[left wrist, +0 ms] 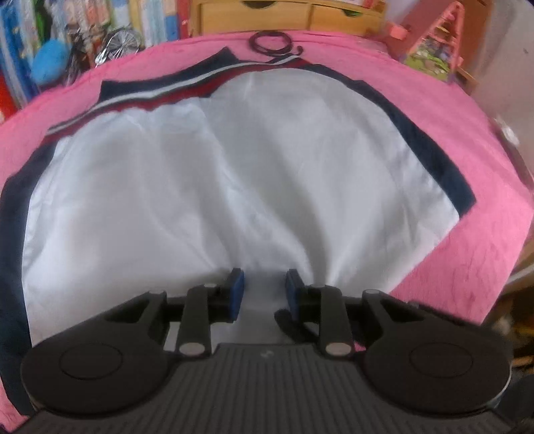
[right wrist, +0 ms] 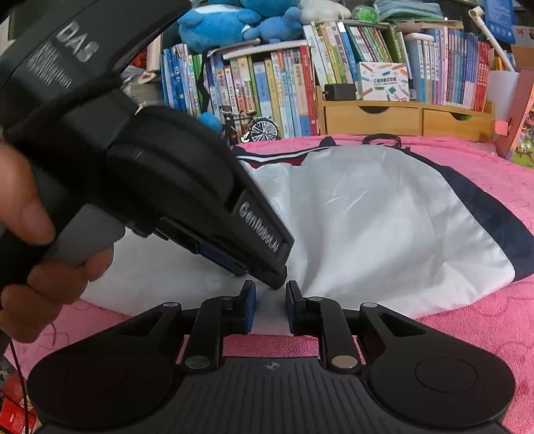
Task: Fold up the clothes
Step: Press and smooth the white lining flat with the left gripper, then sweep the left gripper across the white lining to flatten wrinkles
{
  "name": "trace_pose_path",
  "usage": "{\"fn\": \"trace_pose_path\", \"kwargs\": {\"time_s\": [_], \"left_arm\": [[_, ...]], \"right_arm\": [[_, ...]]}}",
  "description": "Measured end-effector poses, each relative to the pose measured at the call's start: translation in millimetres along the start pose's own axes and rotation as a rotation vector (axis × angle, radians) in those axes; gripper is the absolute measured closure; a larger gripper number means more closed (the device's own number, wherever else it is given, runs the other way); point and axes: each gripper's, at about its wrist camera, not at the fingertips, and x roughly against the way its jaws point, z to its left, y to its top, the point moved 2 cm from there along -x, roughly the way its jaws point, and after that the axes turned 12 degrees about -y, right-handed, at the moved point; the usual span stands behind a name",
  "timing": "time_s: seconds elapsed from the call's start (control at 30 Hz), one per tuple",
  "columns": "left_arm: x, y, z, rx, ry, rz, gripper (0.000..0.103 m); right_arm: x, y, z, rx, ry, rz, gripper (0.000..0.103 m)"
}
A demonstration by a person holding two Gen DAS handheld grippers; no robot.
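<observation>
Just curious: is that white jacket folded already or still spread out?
Mostly spread: the jacket lies wide on the pink cover, white lining up, navy edges showing.

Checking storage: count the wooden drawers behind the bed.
2. Left drawer and right drawer sit side by side in the wooden unit under the books, behind the pink cover. Others may be hidden.

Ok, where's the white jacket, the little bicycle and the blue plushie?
white jacket [left wrist: 207,187], left wrist view, middle of the white lining.
little bicycle [right wrist: 258,128], right wrist view, on its spoked wheel.
blue plushie [right wrist: 213,20], right wrist view, on its body atop the books.
</observation>
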Motion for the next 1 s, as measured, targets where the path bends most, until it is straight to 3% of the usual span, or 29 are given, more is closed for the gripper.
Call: {"fn": "trace_pose_path", "kwargs": {"time_s": [0.27, 0.67, 0.83, 1.0], "left_arm": [[-13, 25, 11, 0.058, 0.046, -0.063, 0.074], [-49, 104, 48, 0.113, 0.21, -0.159, 0.068], [-53, 124, 66, 0.185, 0.183, -0.165, 0.064], [-51, 123, 64, 0.184, 0.188, -0.169, 0.066]], "right_arm": [[0, -3, 3, -0.002, -0.002, 0.006, 0.082], [-2, -6, 6, 0.013, -0.001, -0.011, 0.082], [-3, -7, 6, 0.014, 0.001, -0.021, 0.082], [-4, -6, 5, 0.009, 0.008, -0.026, 0.082]]}}
